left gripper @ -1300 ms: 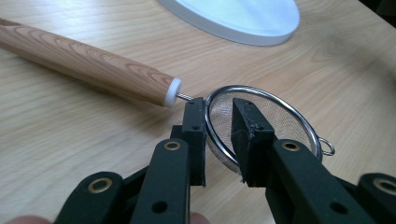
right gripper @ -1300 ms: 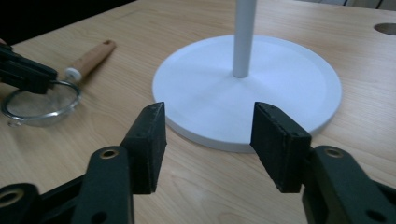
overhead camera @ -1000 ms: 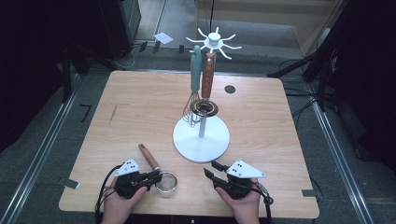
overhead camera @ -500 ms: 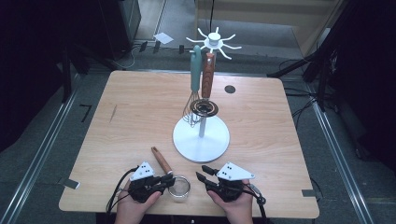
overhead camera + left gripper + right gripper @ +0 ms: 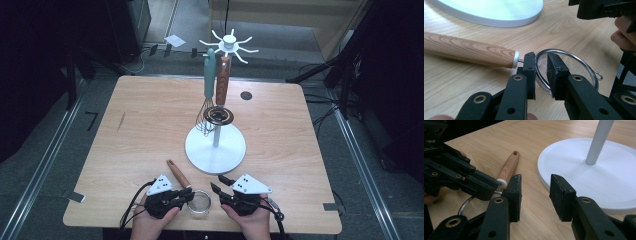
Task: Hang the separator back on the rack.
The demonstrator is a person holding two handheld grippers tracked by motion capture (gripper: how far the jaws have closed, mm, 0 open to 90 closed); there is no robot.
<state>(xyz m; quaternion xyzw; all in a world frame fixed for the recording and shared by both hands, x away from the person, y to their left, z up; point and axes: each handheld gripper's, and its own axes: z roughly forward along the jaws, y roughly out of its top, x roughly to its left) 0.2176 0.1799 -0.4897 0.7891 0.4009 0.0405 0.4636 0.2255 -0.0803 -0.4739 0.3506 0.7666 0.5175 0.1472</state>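
Note:
A small mesh strainer [image 5: 199,202] with a wooden handle [image 5: 177,173] lies near the table's front edge. My left gripper [image 5: 189,195] is shut on it. In the left gripper view the jaws [image 5: 541,70] pinch the wire rim [image 5: 574,62] close to where the handle [image 5: 469,51] joins. Just right of the strainer, my right gripper [image 5: 216,186] stands open. Its jaws [image 5: 535,195] have just been opening, with only bare table between them. It faces the strainer handle [image 5: 507,168] and the left gripper [image 5: 474,182].
A white utensil stand [image 5: 215,148] with a round base rises mid-table, right behind both grippers. A teal-handled whisk [image 5: 209,80] and a brown-handled coil utensil [image 5: 222,82] hang from it. The base [image 5: 599,182] lies close to the right jaw.
My left gripper has slid to the right along the front edge, and the strainer has come with it. The right gripper has barely moved.

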